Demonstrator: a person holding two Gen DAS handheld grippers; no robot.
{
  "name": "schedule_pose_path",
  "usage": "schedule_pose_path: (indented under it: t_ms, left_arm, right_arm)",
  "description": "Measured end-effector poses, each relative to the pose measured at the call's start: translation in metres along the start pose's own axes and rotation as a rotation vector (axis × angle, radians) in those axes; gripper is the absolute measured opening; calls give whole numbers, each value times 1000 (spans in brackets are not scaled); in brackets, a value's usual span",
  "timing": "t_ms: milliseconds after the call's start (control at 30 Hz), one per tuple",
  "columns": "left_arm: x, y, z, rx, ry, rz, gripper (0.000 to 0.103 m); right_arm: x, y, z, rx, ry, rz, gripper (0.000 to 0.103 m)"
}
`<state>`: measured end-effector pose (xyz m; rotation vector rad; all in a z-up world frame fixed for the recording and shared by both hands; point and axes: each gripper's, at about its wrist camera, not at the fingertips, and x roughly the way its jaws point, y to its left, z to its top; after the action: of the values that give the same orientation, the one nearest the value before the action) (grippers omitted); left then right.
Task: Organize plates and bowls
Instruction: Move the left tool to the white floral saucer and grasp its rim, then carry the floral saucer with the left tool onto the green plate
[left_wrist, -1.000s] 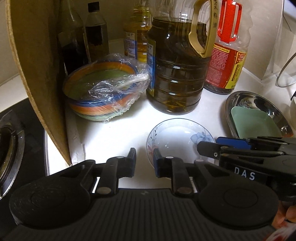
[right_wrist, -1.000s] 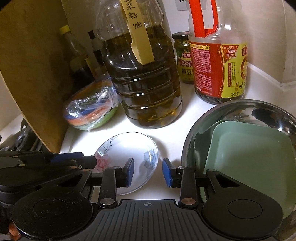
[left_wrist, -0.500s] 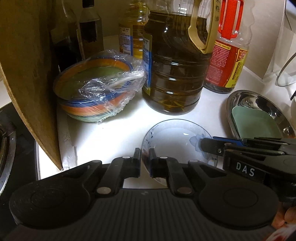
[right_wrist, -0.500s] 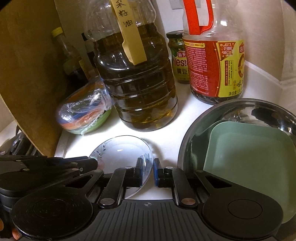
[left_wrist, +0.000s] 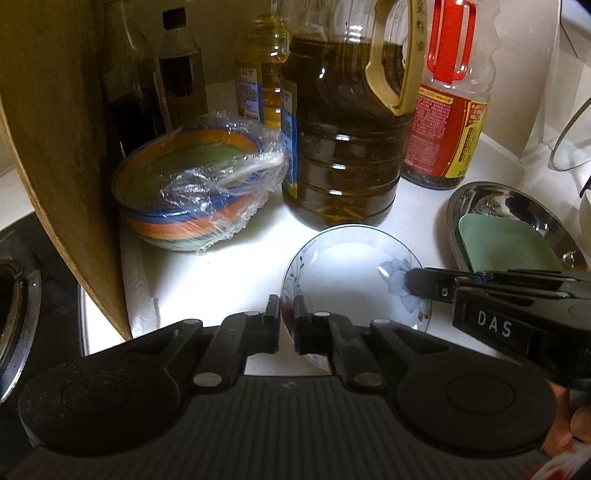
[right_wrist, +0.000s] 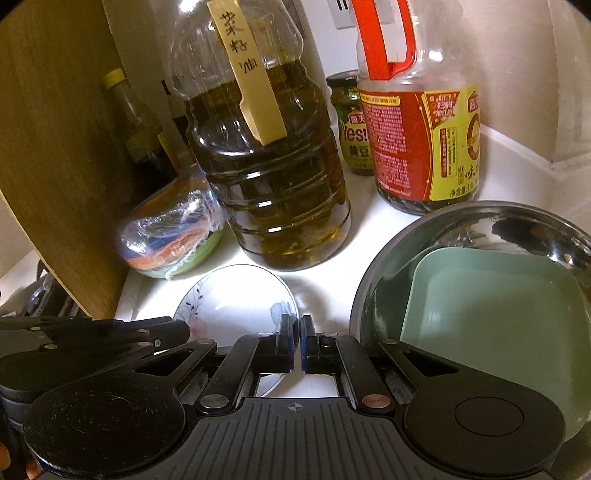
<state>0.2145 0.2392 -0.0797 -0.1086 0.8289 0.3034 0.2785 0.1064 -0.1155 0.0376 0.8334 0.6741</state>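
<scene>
A small white floral plate (left_wrist: 351, 273) (right_wrist: 240, 302) is held between both grippers, its rim raised off the white counter. My left gripper (left_wrist: 286, 325) is shut on its left rim. My right gripper (right_wrist: 299, 339) is shut on its right rim and shows from the side in the left wrist view (left_wrist: 424, 284). A stack of coloured bowls in plastic wrap (left_wrist: 195, 192) (right_wrist: 173, 240) sits to the left. A steel bowl (right_wrist: 461, 229) (left_wrist: 491, 199) to the right holds a green square dish (right_wrist: 498, 314) (left_wrist: 506, 240).
A big oil jug (left_wrist: 343, 140) (right_wrist: 266, 166) and a red-labelled sauce bottle (left_wrist: 450, 110) (right_wrist: 421, 129) stand right behind the plate. Smaller bottles (left_wrist: 177, 74) and a jar (right_wrist: 351, 125) are further back. A wooden board (left_wrist: 55, 147) leans at left, beside a stove (left_wrist: 14, 288).
Both grippers closed from open onto opposite rims of the floral plate, and the plate came up off the counter.
</scene>
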Motion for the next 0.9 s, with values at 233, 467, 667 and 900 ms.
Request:
schedule_pose_path:
  t_ms: [233,467,667,900]
  left_arm:
    - [-6,-2,2,1,-11,2,5]
    - [-12,-4,2,7,-25,0,5]
    - [-16,-6,2,12,-37,-3,5]
    - [-20,-9,4,14,-54,-9,5]
  right_arm:
    - [-6,1,0,2,-9,3,4]
    - [-14,1,1,6,-23,5,3]
    - [-19,1,1,8,-36,3,3]
    - [-28,1,3,6,-57,2,3]
